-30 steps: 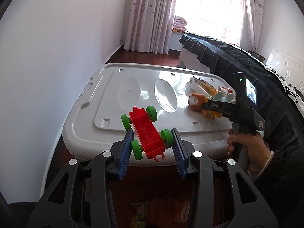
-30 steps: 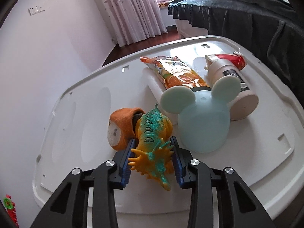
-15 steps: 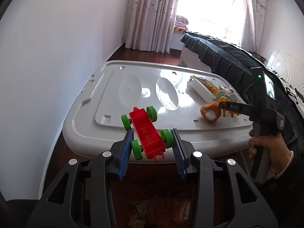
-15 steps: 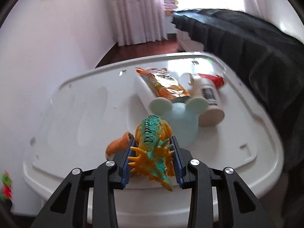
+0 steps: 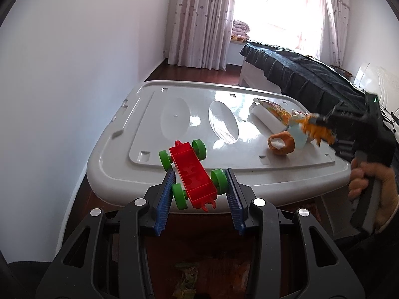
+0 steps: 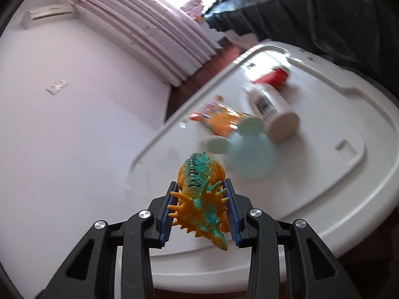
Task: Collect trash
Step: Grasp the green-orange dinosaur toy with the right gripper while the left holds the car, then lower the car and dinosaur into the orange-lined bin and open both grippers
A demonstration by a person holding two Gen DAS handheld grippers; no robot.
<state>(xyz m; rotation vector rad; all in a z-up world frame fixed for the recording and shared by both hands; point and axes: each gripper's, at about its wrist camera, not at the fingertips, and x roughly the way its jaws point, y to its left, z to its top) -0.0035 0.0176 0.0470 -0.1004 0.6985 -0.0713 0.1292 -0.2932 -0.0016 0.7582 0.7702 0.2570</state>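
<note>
My left gripper is shut on a red toy car with green wheels, held in the air in front of the white plastic lid. My right gripper is shut on an orange and teal toy dinosaur, lifted and tilted over the lid's near edge; it also shows in the left wrist view. On the lid lie an orange snack wrapper, a white bottle, a red wrapper, a pale blue mouse-eared cup and an orange fuzzy toy.
A white roll lies by the snack wrapper. A bed with a dark cover stands to the right. A white wall runs along the left. Wrappers lie on the dark floor below. Curtains hang at the far end.
My right gripper has lifted the dinosaur away from the lid and tilted, leaving the orange fuzzy toy behind. My left gripper has stayed almost still with the car.
</note>
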